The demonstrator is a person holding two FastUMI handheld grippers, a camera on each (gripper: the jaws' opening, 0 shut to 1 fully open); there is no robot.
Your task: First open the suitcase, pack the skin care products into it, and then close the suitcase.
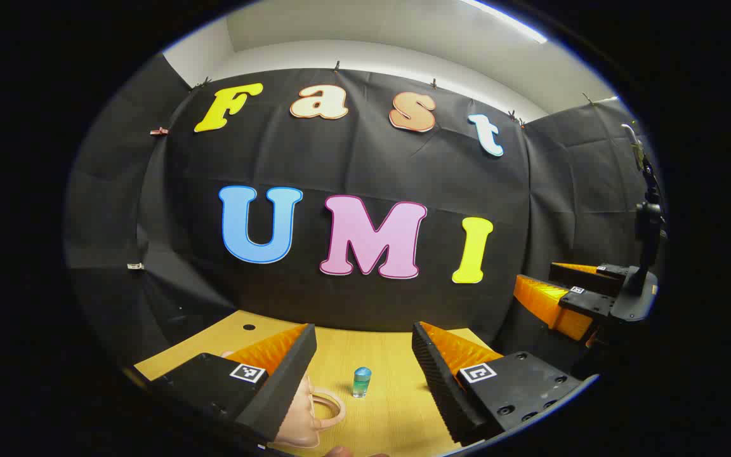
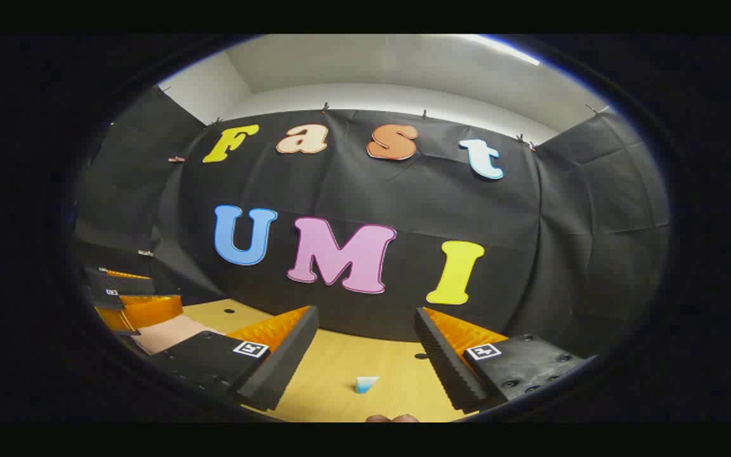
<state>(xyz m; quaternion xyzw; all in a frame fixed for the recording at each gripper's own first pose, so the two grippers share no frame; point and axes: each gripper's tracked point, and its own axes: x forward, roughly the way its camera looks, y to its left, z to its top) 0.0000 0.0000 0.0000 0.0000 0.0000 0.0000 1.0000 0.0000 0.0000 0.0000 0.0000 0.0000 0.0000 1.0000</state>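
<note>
In the left gripper view my left gripper (image 1: 363, 330) is open above the wooden table (image 1: 391, 355). A small blue-green bottle (image 1: 361, 382) stands upright on the table, beyond the gap between its fingers. The pink suitcase (image 1: 305, 412), with a looped handle, lies at lower left, partly hidden by my left finger. In the right gripper view my right gripper (image 2: 366, 312) is open too, with a small pale blue item (image 2: 365, 384) on the table ahead of the gap. The pink suitcase (image 2: 169, 333) lies to its left, closed as far as I can see.
The right gripper (image 1: 535, 274) hangs off to the right, above the table's right end. The left gripper (image 2: 167, 293) hovers at far left over the suitcase. The black cloth wall (image 1: 365, 298) closes off the table's far edge. Small round holes (image 1: 249, 327) mark the tabletop.
</note>
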